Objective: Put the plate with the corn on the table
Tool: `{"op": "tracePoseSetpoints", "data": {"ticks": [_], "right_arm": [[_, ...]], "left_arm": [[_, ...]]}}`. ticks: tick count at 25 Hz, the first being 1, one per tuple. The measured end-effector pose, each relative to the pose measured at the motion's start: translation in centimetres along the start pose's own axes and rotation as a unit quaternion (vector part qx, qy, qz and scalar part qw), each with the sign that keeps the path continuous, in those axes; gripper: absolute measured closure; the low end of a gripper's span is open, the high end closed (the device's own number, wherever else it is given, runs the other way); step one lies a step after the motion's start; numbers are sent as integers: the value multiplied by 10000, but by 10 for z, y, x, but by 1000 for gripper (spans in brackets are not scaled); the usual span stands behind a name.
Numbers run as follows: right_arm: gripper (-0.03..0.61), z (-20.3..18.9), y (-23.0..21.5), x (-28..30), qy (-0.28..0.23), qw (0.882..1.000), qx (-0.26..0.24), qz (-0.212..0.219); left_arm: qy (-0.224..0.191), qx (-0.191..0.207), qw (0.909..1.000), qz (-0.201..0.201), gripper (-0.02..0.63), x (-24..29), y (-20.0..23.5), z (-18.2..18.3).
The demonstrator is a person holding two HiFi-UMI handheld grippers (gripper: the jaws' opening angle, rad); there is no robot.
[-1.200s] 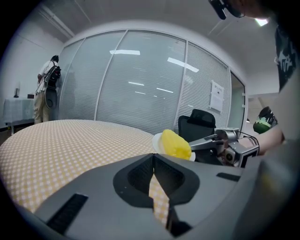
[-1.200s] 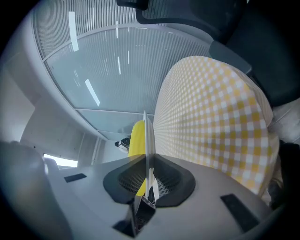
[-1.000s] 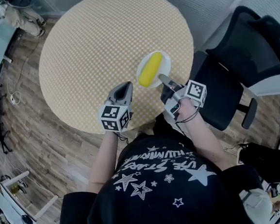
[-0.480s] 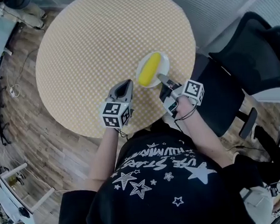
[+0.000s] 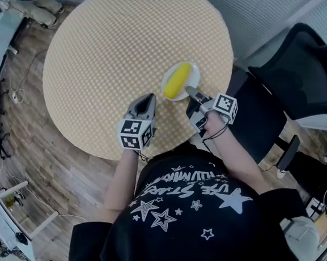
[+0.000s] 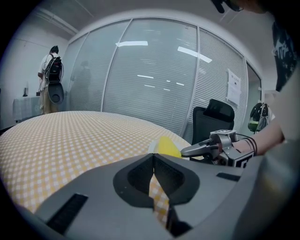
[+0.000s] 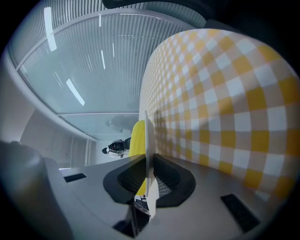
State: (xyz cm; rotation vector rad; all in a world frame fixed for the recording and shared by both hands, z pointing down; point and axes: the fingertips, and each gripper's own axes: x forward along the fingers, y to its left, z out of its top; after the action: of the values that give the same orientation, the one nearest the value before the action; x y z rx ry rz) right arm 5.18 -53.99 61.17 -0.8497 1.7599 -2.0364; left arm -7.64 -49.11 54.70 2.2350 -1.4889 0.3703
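A white plate (image 5: 191,78) carries a yellow corn cob (image 5: 177,80) at the right side of the round table (image 5: 111,52) with its yellow checked cloth. My right gripper (image 5: 190,89) is shut on the plate's near rim. In the right gripper view the plate (image 7: 146,136) runs edge-on between the jaws of that gripper (image 7: 146,161), with the corn (image 7: 137,133) behind it. I cannot tell whether the plate touches the cloth. My left gripper (image 5: 148,97) hangs shut and empty over the table's near part, left of the plate. Ahead of the left gripper (image 6: 153,161) lie the corn (image 6: 168,146) and the right gripper (image 6: 202,149).
A black office chair (image 5: 296,81) stands just right of the table, close to my right arm. Wooden floor with cables (image 5: 18,94) lies to the left. A glass wall with blinds (image 6: 150,84) is behind the table, and a person (image 6: 49,77) stands far off.
The plate and both grippers keep almost the same places on the table. Only the head camera's view has shifted a little.
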Motion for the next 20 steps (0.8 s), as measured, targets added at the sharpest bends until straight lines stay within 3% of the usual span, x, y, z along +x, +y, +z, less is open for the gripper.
{"op": "tracePoseSetpoints", "data": {"ticks": [8,20], "right_arm": [[531,8,-6,-2,-143,9997,151,-91],[531,6,-11,2,-344,9971,118,-668]], "left_arm": [[-43,-28,10000,52,606,-3,-2,-1],[-92,-34,9999,-24,606,-7,-1,2]]}}
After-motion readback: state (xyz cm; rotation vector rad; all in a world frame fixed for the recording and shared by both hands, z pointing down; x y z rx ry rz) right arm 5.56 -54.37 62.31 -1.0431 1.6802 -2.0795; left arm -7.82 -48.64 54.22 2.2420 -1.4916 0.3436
